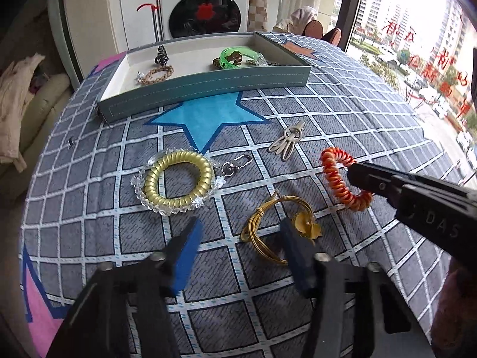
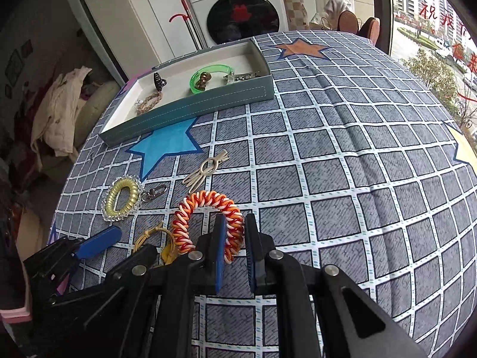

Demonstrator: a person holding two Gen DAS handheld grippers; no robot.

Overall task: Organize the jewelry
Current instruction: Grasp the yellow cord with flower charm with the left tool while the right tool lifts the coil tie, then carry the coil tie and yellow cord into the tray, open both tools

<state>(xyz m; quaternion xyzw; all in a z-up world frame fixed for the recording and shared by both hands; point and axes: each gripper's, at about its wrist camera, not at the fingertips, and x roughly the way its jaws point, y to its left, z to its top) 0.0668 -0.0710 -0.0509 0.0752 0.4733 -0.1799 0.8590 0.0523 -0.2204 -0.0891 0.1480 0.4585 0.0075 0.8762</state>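
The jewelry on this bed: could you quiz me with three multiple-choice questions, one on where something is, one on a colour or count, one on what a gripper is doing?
1. Where is the green bangle?
A. in the tray
B. on the blue star
C. between the left gripper's fingers

2. What colour is the coil ringed by the clear beads?
A. red
B. gold
C. black

3. What is the right gripper doing?
A. standing wide open above the tray
B. clamping the orange coil
C. holding the clip

Answers:
1 A: the bangle lies inside the tray's walls.
2 B: in the left wrist view the coil within the beads is gold.
3 B: the right wrist view shows the coil pinched between its nearly closed fingers.
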